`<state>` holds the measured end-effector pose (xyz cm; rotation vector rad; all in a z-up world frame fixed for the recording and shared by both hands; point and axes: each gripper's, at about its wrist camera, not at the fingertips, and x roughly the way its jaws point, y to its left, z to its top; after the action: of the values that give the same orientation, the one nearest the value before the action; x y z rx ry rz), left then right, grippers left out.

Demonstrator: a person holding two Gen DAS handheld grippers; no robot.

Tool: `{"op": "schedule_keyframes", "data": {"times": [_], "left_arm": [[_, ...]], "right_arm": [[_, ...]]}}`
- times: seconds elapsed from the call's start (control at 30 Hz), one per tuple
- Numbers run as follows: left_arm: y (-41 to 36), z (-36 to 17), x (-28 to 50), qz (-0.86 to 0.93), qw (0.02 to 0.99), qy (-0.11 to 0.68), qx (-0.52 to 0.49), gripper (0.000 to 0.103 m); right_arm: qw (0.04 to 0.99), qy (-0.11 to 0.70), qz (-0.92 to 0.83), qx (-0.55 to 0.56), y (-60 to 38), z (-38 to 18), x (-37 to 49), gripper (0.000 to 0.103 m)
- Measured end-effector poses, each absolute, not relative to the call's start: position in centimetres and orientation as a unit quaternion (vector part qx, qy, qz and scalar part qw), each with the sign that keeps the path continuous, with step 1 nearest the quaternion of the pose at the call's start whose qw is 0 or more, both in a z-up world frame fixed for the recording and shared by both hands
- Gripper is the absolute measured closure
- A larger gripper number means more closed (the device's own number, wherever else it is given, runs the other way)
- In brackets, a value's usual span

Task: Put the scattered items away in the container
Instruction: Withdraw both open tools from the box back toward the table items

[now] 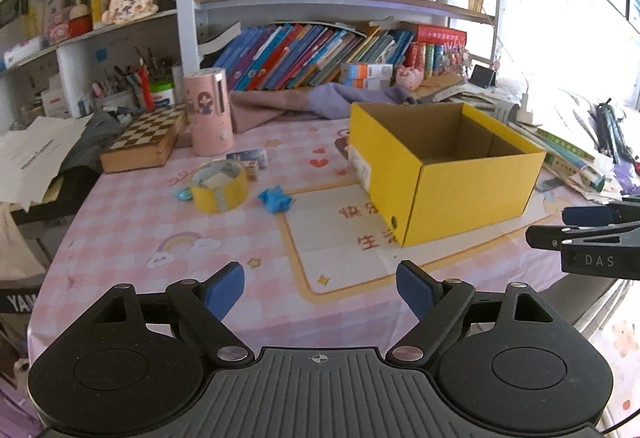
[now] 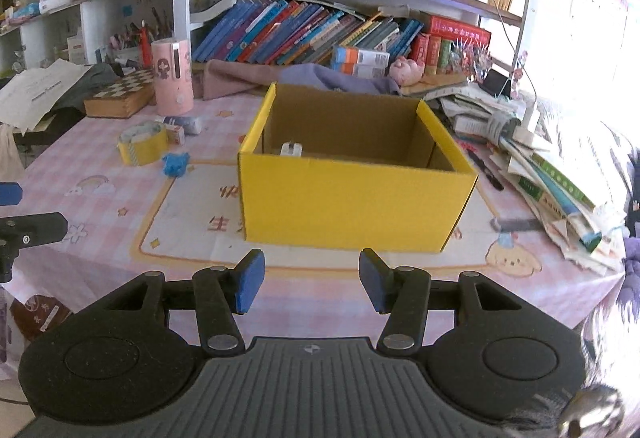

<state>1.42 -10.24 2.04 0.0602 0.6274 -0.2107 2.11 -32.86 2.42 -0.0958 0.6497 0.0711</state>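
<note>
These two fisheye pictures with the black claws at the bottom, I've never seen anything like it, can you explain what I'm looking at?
Each picture comes from a camera mounted on a hand-held gripper, looking out along its two blue-padded fingers. A person carries one gripper in each hand. The left gripper and the right gripper are both open and hold nothing. On the pink checked tablecloth stands an open yellow box with a small white item inside. Beside the box lie a yellow tape roll and a blue crumpled piece, still to be put away. Behind are a pink cylinder, a chessboard box and bookshelves.

black grippers point(image 1: 320, 288), blue pads point(image 1: 226, 288), silver rivets
</note>
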Motion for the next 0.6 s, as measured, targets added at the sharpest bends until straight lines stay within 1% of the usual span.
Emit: {"op": "schedule_keyframes", "data": {"times": [0.27, 0.6], "left_arm": [[-8.8, 1.0, -0.2, -0.085, 0.943, 0.32, 0.017, 0.016], [-7.4, 0.2, -1.0, -0.066, 0.942, 0.329, 0.02, 0.016]], "right_arm": [[0.942, 0.335, 0.023, -0.019, -31.1, 0.6, 0.5, 0.051], [0.94, 0.337, 0.051, -0.033, -28.7, 0.2, 0.2, 0.048]]}}
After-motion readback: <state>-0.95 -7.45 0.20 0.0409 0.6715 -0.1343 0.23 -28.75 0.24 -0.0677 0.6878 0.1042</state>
